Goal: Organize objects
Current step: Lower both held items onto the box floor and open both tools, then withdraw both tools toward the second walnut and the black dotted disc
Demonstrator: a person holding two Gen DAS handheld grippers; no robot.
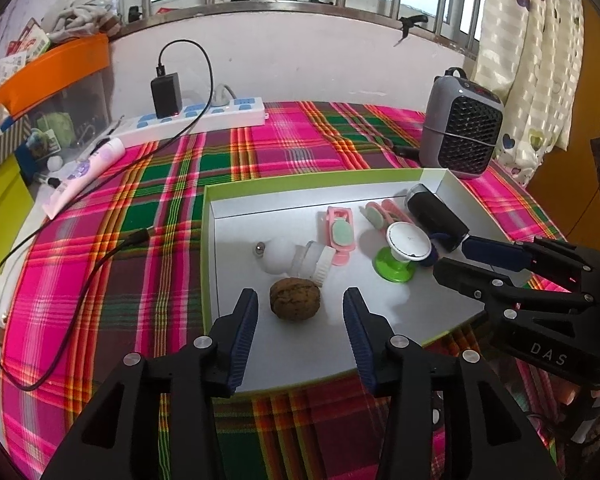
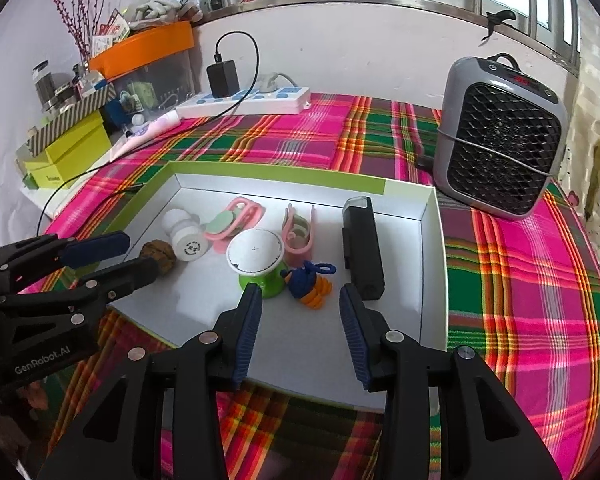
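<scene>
1. My left gripper [image 1: 300, 312] has its jaws spread wide and holds nothing; it hovers over the near part of the shallow white cardboard tray with lime-green rim [image 1: 208, 248].
2. The brown wrinkled walnut [image 1: 295, 299] lies on the tray floor straight ahead of the left gripper, between the lines of its two blue-padded fingers [image 1: 244, 332], just beyond the tips. It is roundish, slightly wider across than deep, so no grasp axis is clearly favoured.
3. My right gripper [image 2: 300, 312] is likewise spread and empty. Just ahead of it lies the blue and orange knitted toy [image 2: 310, 282], with the white disc on a green suction base [image 2: 256, 260] towards its left finger.
4. The black rectangular device [image 2: 362, 248] lies lengthwise, pointing away from me, just right of the right gripper.
5. Judgement: the left arm is nearer the walnut, so a short forward advance should bracket it.
</scene>
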